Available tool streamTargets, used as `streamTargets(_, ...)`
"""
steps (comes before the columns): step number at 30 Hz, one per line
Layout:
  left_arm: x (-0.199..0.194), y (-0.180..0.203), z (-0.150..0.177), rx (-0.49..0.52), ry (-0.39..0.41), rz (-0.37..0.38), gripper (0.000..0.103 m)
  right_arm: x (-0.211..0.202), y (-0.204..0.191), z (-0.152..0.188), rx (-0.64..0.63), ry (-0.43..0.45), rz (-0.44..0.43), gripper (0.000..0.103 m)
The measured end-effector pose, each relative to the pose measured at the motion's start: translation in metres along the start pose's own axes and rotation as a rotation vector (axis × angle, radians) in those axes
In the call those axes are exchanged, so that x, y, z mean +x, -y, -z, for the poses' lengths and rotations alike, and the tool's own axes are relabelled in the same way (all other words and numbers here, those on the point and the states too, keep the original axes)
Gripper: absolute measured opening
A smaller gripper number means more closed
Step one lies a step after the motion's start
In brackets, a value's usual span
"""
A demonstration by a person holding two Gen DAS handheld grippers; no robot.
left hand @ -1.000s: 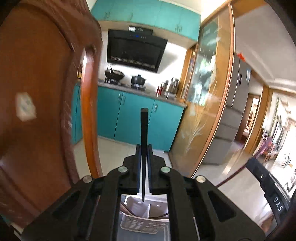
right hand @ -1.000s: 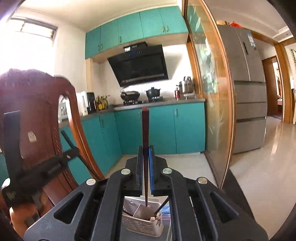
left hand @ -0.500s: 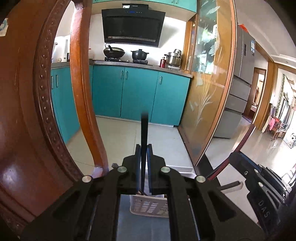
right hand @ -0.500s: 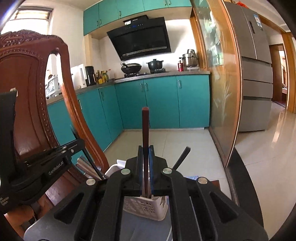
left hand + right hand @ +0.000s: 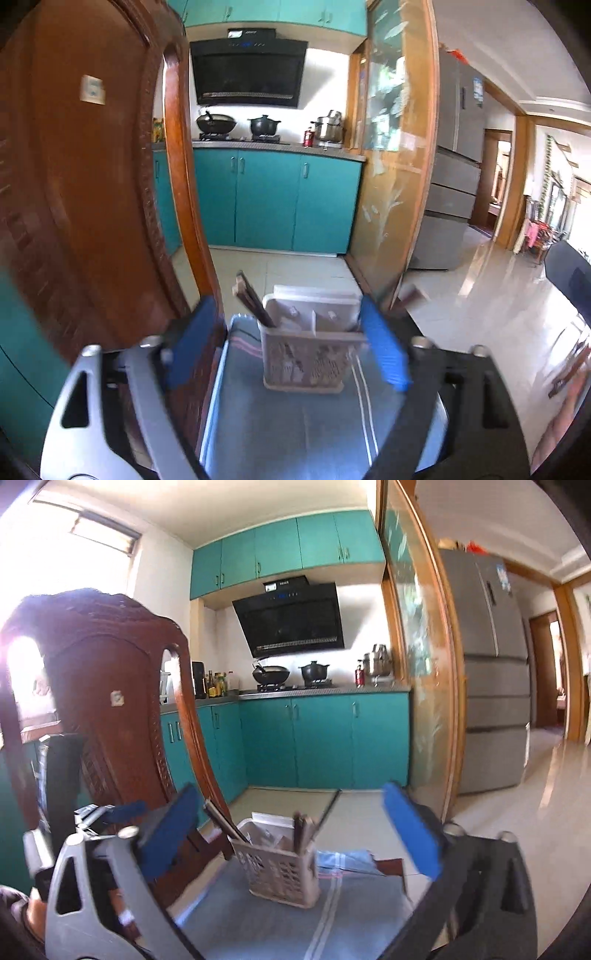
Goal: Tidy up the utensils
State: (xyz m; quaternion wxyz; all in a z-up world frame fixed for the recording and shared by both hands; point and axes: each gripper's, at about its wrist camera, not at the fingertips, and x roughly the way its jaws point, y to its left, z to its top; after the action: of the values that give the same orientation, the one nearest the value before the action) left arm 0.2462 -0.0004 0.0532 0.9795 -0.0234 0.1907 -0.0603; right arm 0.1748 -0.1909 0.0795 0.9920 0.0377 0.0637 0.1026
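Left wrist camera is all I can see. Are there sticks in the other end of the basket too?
Observer: Yes. The right wrist view shows brown chopsticks standing near the right end of the basket.
Operator: Is my other gripper holding something?
Observer: No. The right gripper has its jaws opening, and nothing is pinched between its pads.
Operator: What's left of the stove?
Observer: A row of bottles on the counter.

cabinets (image 5: 321,738): teal | chair (image 5: 110,709): carved wood | floor (image 5: 535,830): pale glossy tile | window (image 5: 85,531): bright
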Motion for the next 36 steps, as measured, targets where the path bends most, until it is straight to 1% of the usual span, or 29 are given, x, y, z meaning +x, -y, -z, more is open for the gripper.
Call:
streamTargets(1,-0.011,0.002,0.008,0.012,0.005,0.008,0.092,-0.010,0.000,0.005,-0.008,0.001,0.010,0.100)
streamTargets(2,-0.021,0.004,0.016,0.026,0.005,0.019,0.093,-0.019,0.001,0.011,-0.017,-0.008,0.023,0.100)
streamTargets(3,-0.032,0.008,0.027,0.054,0.003,0.031,0.095,-0.026,0.001,0.017,-0.026,-0.034,0.038,0.100)
streamTargets(5,-0.049,0.014,0.044,0.107,-0.003,0.020,0.097,-0.041,0.002,0.029,-0.028,-0.065,0.082,0.100)
streamTargets(6,-0.057,0.015,0.050,0.129,-0.003,0.018,0.098,-0.048,0.003,0.034,-0.023,-0.064,0.101,0.100)
streamTargets(8,-0.078,0.018,0.062,0.178,0.015,-0.013,0.099,-0.061,0.004,0.044,-0.008,-0.067,0.143,0.100)
streamTargets(10,-0.095,0.017,0.071,0.194,0.021,-0.021,0.099,-0.071,0.004,0.052,0.008,-0.090,0.185,0.100)
streamTargets(12,-0.109,0.016,0.081,0.209,0.014,-0.024,0.099,-0.075,0.000,0.057,-0.012,-0.111,0.204,0.100)
streamTargets(15,-0.124,0.013,0.091,0.225,0.014,-0.034,0.099,-0.082,-0.011,0.060,-0.080,-0.081,0.222,0.100)
streamTargets(17,-0.133,0.011,0.096,0.224,0.016,-0.037,0.099,-0.086,-0.015,0.058,-0.090,-0.052,0.215,0.100)
streamTargets(20,-0.146,0.005,0.096,0.190,0.044,-0.042,0.099,-0.094,-0.018,0.060,-0.067,-0.004,0.205,0.100)
streamTargets(24,-0.155,-0.001,0.088,0.155,0.079,-0.046,0.099,-0.092,-0.022,0.060,-0.086,-0.018,0.198,0.100)
streamTargets(30,-0.158,-0.005,0.084,0.127,0.085,-0.048,0.099,-0.087,-0.025,0.060,-0.107,-0.052,0.161,0.100)
streamTargets(36,-0.164,-0.007,0.078,0.103,0.122,-0.043,0.099,-0.086,-0.034,0.060,-0.136,-0.065,0.138,0.100)
